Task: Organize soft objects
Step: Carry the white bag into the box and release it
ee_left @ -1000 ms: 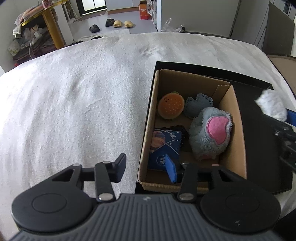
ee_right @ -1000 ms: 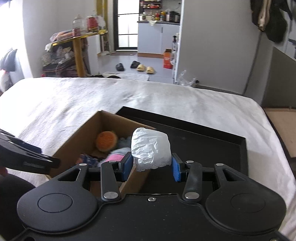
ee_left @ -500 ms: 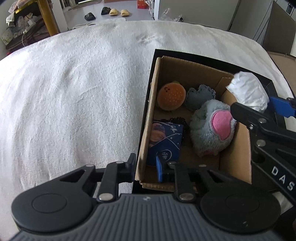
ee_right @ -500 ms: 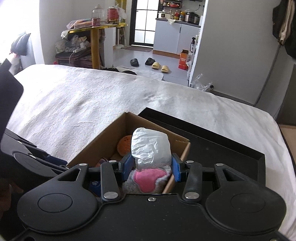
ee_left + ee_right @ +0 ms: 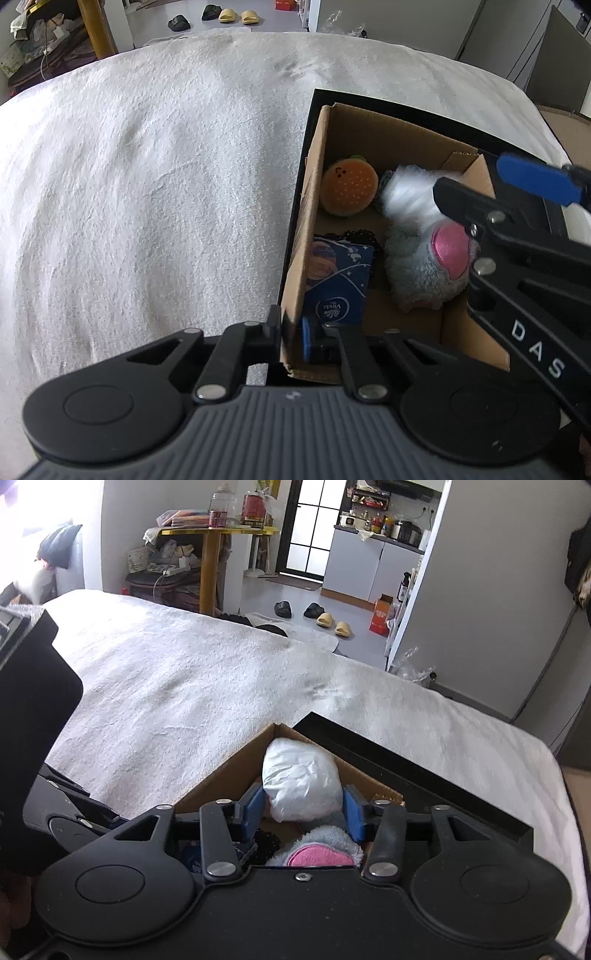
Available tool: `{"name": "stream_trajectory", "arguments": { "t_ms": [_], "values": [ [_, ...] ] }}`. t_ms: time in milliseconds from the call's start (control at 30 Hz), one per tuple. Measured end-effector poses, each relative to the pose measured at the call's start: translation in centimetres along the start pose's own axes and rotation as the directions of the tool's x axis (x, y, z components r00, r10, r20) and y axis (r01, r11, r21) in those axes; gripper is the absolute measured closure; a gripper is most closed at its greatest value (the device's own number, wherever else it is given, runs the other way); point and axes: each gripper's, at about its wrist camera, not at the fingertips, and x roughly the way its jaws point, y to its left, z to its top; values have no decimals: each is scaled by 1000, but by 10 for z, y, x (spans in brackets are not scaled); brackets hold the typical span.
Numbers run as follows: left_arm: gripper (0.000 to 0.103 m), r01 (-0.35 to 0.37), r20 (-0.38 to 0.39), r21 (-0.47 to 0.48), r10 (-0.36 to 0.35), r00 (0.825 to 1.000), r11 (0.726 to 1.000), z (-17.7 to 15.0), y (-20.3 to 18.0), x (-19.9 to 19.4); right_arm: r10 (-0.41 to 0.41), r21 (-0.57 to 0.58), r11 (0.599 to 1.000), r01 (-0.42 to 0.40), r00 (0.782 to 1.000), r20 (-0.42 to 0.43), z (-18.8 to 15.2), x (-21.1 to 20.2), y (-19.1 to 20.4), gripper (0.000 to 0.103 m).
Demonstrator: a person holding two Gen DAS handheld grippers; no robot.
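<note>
Cardboard: one brown box (image 5: 388, 136) on a black tray (image 5: 417, 110), both on my white blanket (image 5: 147, 184). Its near right corner is cut off behind my right tool.
My left gripper (image 5: 291, 332): clamped tight on the box's near left wall, one finger outside, the blue pad inside. It has just been closing.
My right gripper (image 5: 304, 810): over the box, jaws just been widening, with the white bundle (image 5: 301, 786) between the blue pads. The right pad stands just beside it and I can't tell if the left one touches.
White bundle from the left wrist: a smear of motion blur (image 5: 406, 195) at the far right of the box, partly behind my right tool's finger, so I can't say if it rests on anything.
Soft things in the box, counted: one orange burger toy (image 5: 349, 190) far left, one grey fluffy toy with a pink patch (image 5: 424, 266) right, one blue tissue pack (image 5: 338, 284) near left.
Hard to make out: something dark and lacy (image 5: 360, 236) behind the tissue pack, mostly covered; a bluish scrap beside the burger toy, hidden by the blur.
Floor beyond the bed: four slippers (image 5: 314, 614), two black and two yellow, and one orange carton (image 5: 382, 618).
Far left: a yellow table (image 5: 216, 531) piled with clutter too small to count.
</note>
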Motion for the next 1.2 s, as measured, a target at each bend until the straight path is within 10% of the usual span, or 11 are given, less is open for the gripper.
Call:
{"name": "stream_trajectory", "arguments": {
  "t_ms": [767,1200],
  "values": [
    [93,-11,34,16,10,999,1000,-4,-5,-13,-55,39,998,57,998,-40,-21,-24,-12,52],
    [88,-64,61,47,61,996,997,-5,-21,-31,-35,248,967,54,996,-81,-56,-42,-48,37]
  ]
}}
